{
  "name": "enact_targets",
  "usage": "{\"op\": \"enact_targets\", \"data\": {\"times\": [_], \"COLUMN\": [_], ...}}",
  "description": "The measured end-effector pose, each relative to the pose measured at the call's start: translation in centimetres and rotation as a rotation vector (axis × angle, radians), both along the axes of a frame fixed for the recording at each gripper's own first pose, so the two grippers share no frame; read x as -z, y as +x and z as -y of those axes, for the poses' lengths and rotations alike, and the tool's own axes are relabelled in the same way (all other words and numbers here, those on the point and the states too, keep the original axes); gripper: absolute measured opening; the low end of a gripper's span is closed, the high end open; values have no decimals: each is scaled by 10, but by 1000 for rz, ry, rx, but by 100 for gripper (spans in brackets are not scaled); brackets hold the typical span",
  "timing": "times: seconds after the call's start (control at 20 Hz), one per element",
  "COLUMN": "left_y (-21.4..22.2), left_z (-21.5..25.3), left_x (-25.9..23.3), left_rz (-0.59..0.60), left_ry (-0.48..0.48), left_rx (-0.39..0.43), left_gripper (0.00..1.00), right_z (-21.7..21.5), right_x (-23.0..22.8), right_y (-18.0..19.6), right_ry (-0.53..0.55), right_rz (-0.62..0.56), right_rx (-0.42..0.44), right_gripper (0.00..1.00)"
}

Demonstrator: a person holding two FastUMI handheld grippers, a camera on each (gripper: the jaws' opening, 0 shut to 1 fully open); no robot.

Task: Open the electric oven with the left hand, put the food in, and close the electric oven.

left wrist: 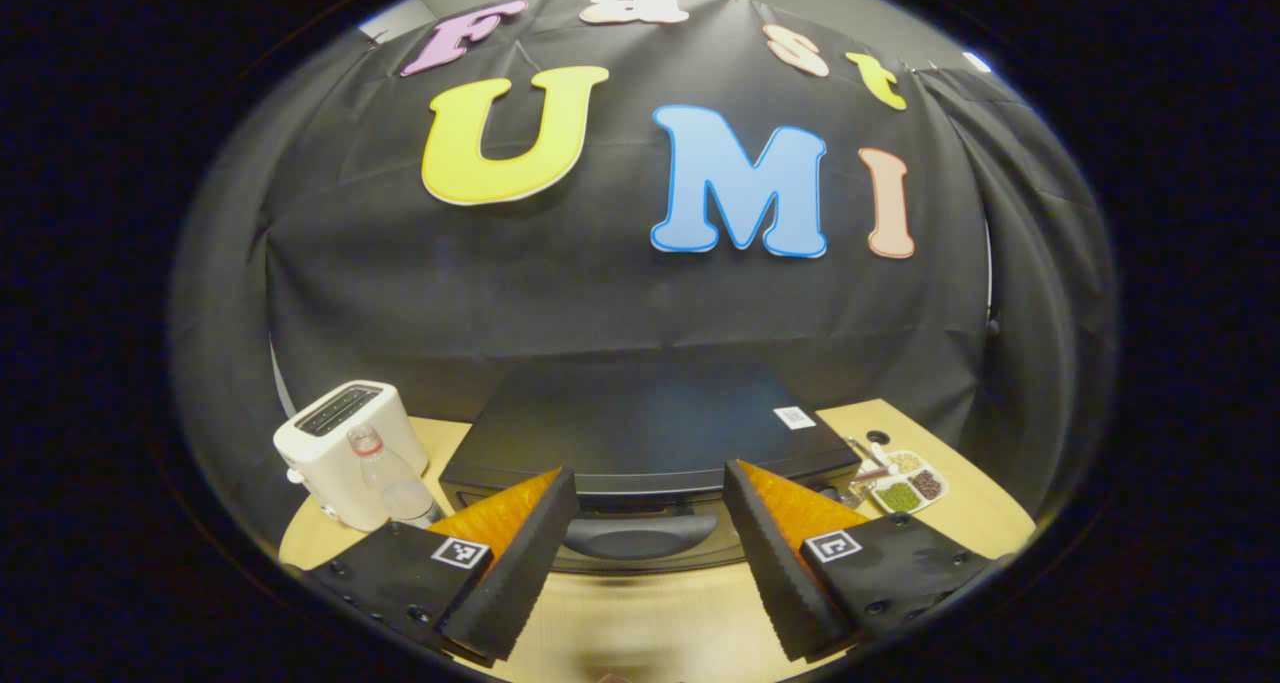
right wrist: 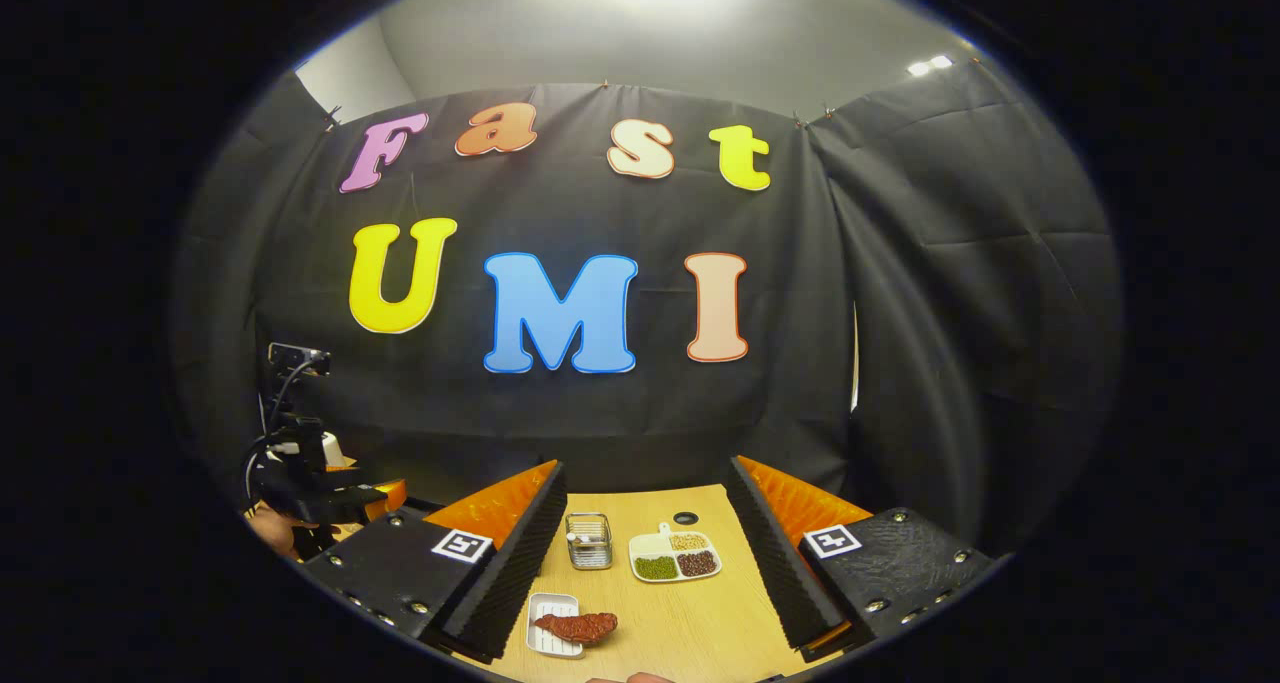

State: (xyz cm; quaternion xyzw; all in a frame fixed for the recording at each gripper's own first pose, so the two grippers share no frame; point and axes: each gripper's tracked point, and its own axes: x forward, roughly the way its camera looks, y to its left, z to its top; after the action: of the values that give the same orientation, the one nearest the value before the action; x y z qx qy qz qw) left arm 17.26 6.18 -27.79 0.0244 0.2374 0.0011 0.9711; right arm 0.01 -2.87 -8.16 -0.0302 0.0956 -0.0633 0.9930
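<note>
1. Nearest to us in the left gripper view, the left gripper stands wide open with nothing between its fingers and touching nothing; bare table lies under it.
2. Just past its tips sits the oven, door shut, with the handle low on its front, centred in the gap between the fingers.
3. We judge the step in hand to be the reach for that handle. To do it well we should go straight in, keep the handle centred, close both fingers fully over it, then pull down and toward us so the door swings on its hinge without dragging the oven.
4. To the left of the oven stand a toaster and a small water bottle; to its right lies a divided dish of beans.
5. In the right gripper view, the right gripper is likewise wide open and empty, hanging above the table.
6. Right of the oven lies the food, a reddish piece on a small white tray, untouched, with a little wire basket beyond it.
</note>
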Motion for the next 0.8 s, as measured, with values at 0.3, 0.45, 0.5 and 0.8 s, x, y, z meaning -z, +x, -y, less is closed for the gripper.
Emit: {"op": "enact_targets", "data": {"times": [0.3,0.45,0.5,0.8], "left_y": [17,17,15,5], "left_z": [-8,-11,-10,-10], "left_x": [38,43,46,45], "left_rz": [-70,-66,-67,-72], "left_ry": [10,42,44,18], "left_rx": [1,0,4,7], "left_gripper": [99,99,100,100], "right_z": [-1,7,8,-5], "right_x": [2,2,2,7], "right_y": [-8,-17,-20,-36], "right_ry": [-25,-31,-29,-6], "right_rz": [-24,-26,-26,-30], "right_rx": [14,56,74,116], "right_gripper": [98,98,98,97]}}
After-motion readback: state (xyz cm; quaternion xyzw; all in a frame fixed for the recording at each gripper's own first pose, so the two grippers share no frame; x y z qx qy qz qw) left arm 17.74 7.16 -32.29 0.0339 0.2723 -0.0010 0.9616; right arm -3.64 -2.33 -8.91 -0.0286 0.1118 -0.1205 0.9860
